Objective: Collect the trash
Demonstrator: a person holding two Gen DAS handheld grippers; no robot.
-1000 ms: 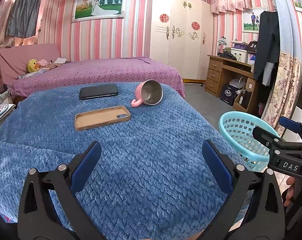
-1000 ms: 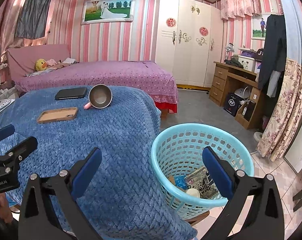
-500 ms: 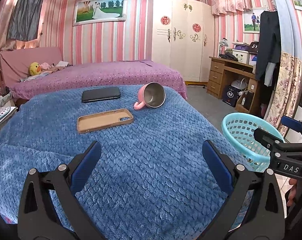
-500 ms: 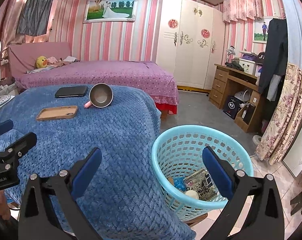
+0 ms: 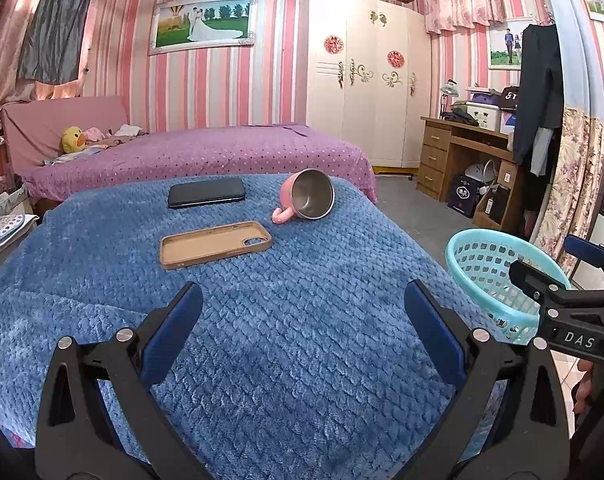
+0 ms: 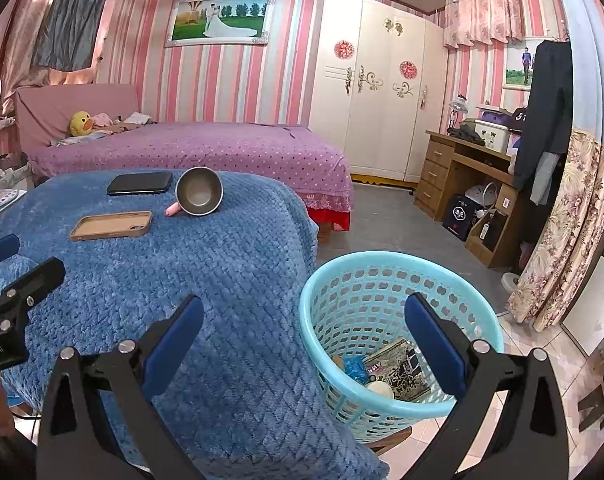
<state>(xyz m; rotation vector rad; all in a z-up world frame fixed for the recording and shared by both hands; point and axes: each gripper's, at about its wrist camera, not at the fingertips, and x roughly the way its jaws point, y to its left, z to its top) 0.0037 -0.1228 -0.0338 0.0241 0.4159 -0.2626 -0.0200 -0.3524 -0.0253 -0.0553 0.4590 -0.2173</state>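
A light blue plastic basket [image 6: 397, 280] stands on the floor at the right edge of the blue blanket [image 6: 230, 280]; it also shows in the left wrist view [image 5: 481, 256]. Inside it lie a printed wrapper [image 6: 397, 368], a blue scrap [image 6: 353, 366] and a pale round piece [image 6: 379, 390]. My left gripper [image 5: 303, 316] is open and empty above the blanket's near part. My right gripper [image 6: 303, 320] is open and empty, above the basket's left rim and the blanket's edge.
On the blanket lie a tan phone case [image 5: 216, 244], a black phone [image 5: 206, 193] and a tipped pink mug [image 5: 307, 200]. Behind is a purple bed [image 5: 206, 156]. A wooden desk [image 5: 461, 160] and hanging clothes [image 5: 537, 92] stand at the right.
Both grippers have drawn back and risen slightly, so the objects on the blanket sit a little farther and lower in view. Both jaws stay open and empty.
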